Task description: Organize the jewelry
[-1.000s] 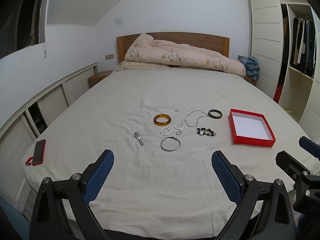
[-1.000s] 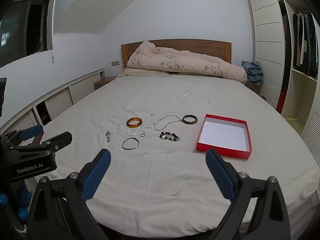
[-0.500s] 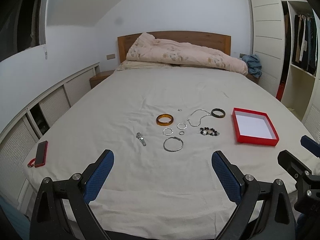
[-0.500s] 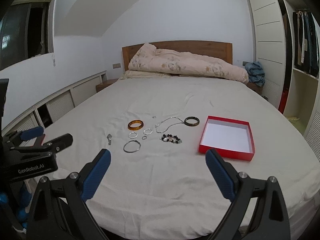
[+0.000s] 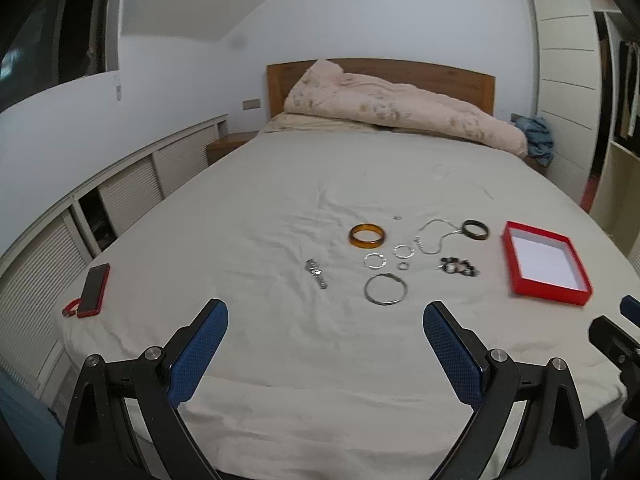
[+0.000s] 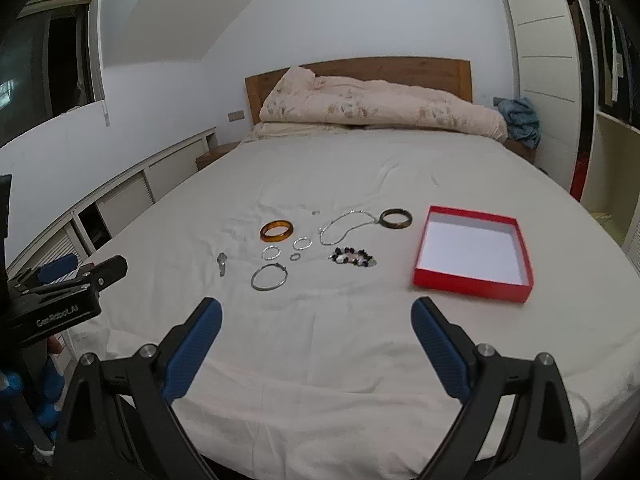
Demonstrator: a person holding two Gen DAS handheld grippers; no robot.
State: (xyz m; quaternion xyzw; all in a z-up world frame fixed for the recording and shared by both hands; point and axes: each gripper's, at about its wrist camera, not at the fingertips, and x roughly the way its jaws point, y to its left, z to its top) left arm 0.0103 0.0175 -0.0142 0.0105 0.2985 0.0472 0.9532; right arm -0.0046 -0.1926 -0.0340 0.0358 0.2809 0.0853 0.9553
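Observation:
Jewelry lies on the bed sheet: an amber bangle [image 5: 367,235] [image 6: 276,231], a dark bangle [image 5: 475,229] [image 6: 395,218], a silver chain necklace [image 5: 432,236] [image 6: 344,224], a bead bracelet [image 5: 458,267] [image 6: 353,258], a large silver hoop [image 5: 385,289] [image 6: 269,277], several small silver rings [image 5: 375,261] and a small watch [image 5: 317,273] [image 6: 222,262]. An open red box [image 5: 545,262] [image 6: 472,253] lies to their right. My left gripper [image 5: 326,322] and right gripper [image 6: 316,320] are open and empty, above the bed's near edge, short of the jewelry.
A red phone [image 5: 94,290] lies at the bed's left edge. A folded duvet [image 5: 400,112] lies by the wooden headboard. Low white cabinets [image 5: 120,200] run along the left wall. A wardrobe [image 6: 560,80] stands on the right. The other gripper shows at each view's edge.
Both grippers have moved a little forward and to the left; the jewelry and box have shifted in view. Both stay open and empty.

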